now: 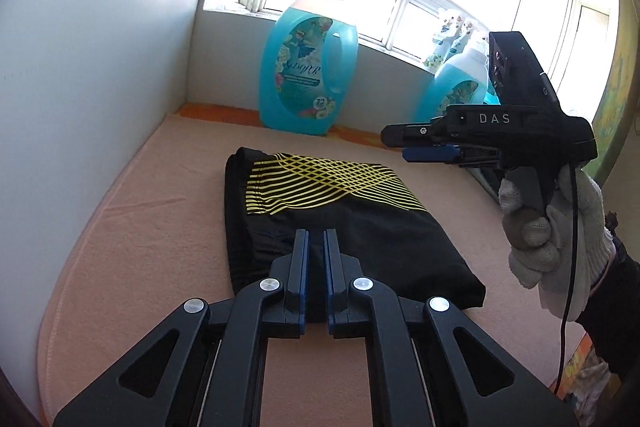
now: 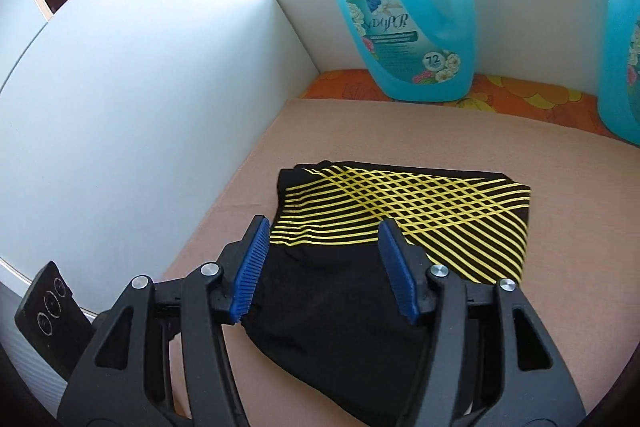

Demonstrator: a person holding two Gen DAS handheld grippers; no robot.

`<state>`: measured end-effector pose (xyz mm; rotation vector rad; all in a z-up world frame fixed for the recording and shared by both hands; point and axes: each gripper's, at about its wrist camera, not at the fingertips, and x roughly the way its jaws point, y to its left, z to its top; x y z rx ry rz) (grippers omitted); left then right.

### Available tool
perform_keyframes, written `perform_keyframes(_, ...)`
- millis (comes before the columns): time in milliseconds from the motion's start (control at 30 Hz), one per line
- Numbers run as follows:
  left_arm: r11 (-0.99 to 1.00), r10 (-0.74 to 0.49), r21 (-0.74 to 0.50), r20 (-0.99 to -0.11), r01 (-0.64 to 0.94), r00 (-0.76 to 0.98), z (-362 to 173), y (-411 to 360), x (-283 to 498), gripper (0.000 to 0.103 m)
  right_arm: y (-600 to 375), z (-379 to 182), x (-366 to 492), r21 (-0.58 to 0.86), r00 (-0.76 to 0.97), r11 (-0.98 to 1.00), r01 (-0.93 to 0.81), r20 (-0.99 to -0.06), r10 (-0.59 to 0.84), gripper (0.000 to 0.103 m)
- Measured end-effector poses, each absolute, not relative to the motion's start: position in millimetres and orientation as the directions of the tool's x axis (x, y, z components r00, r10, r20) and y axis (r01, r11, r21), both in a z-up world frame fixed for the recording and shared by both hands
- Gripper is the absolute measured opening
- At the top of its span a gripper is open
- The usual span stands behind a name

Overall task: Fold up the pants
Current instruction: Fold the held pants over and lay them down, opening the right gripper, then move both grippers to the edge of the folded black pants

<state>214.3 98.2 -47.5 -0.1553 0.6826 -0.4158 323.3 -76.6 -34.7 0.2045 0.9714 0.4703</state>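
The black pants point(image 1: 360, 231) with a yellow criss-cross stripe pattern lie folded into a compact rectangle on a pink cloth point(image 1: 140, 211). My left gripper point(image 1: 316, 233) hovers over their near edge, its jaws almost together with nothing between them. My right gripper point(image 1: 394, 145), held by a white-gloved hand point(image 1: 560, 235), hangs in the air to the right of the pants. In the right wrist view the right gripper point(image 2: 323, 225) stands wide open above the pants point(image 2: 332, 307). Its blue pads point(image 2: 248, 267) are clear of the cloth.
Two blue detergent bottles point(image 1: 308, 67) point(image 1: 460, 87) stand at the back under a window, on an orange floral cloth point(image 2: 520, 99). A white wall point(image 1: 100, 47) closes the left side. A black cable point(image 1: 570, 267) hangs from the right gripper.
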Motion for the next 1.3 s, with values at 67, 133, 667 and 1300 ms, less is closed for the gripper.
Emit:
perform_keyframes(67, 0.908, -0.417, -0.244, -0.603, 0.341, 0.680, -51, 86, 223, 0.006, -98, -44, 324, 0.338, 0.487, 0.908, -0.248, -0.767, 0.419, 0.059)
perform_keyframes(133, 0.919, -0.383, -0.191, -0.635, 0.344, 0.671, -57, 75, 230, 0.006, -120, -56, 328, 0.352, 0.482, 0.915, -0.195, -0.778, 0.402, 0.059)
perform_keyframes(667, 0.954, -0.300, -0.223, -0.724, 0.200, 0.622, -72, 103, 226, 0.070, -180, -126, 374, 0.443, 0.399, 0.894, -0.073, -0.808, 0.433, 0.060)
perform_keyframes(1300, 0.858, -0.467, -0.513, -0.755, 0.028, 0.459, -102, 107, 231, 0.063, -183, -140, 394, 0.586, 0.392, 0.799, -0.138, -0.709, 0.587, 0.060)
